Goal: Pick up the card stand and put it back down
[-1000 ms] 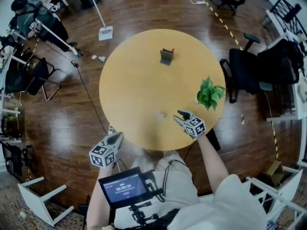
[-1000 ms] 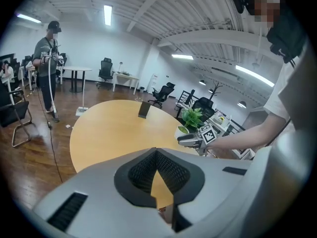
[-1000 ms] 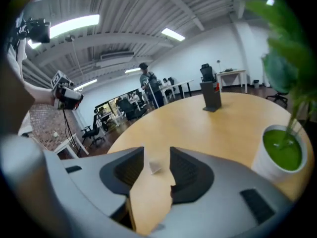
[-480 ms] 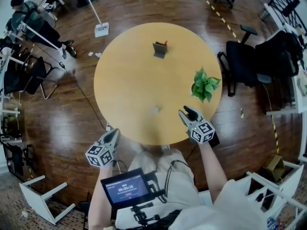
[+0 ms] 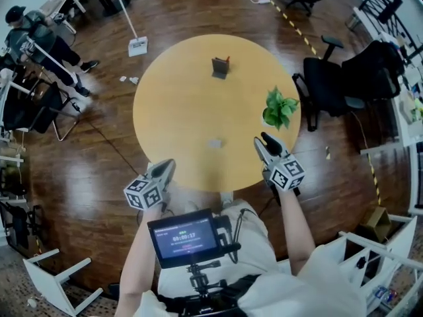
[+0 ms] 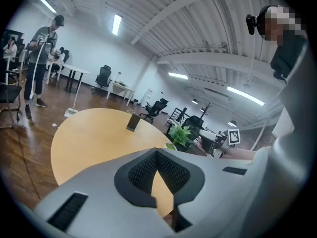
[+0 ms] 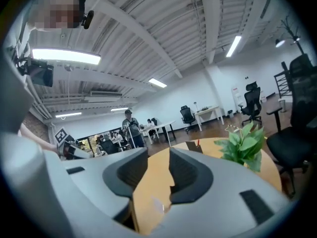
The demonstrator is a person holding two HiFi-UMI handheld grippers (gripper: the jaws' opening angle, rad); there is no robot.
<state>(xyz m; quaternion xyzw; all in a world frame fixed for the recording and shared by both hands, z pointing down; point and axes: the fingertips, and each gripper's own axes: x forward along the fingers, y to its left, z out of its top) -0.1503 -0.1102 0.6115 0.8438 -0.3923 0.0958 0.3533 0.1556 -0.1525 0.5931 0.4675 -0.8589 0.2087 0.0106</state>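
Note:
The card stand, a small dark upright holder with a red tip, stands at the far side of the round yellow table; it also shows as the card stand and the card stand. My right gripper hangs over the table's near right edge, far short of the stand. Its jaws have just been closing; the right gripper is open with nothing between the pads. My left gripper is off the table's near left edge; the left gripper has its tips touching, holding nothing.
A potted green plant stands on the table's right side, just beyond my right gripper. A small white slip lies near the table's front. Black office chairs crowd the right; a person stands far left.
My right gripper has risen and looms larger by the plant, its jaws narrower than before. The left gripper lifted slightly. The card stand has not moved.

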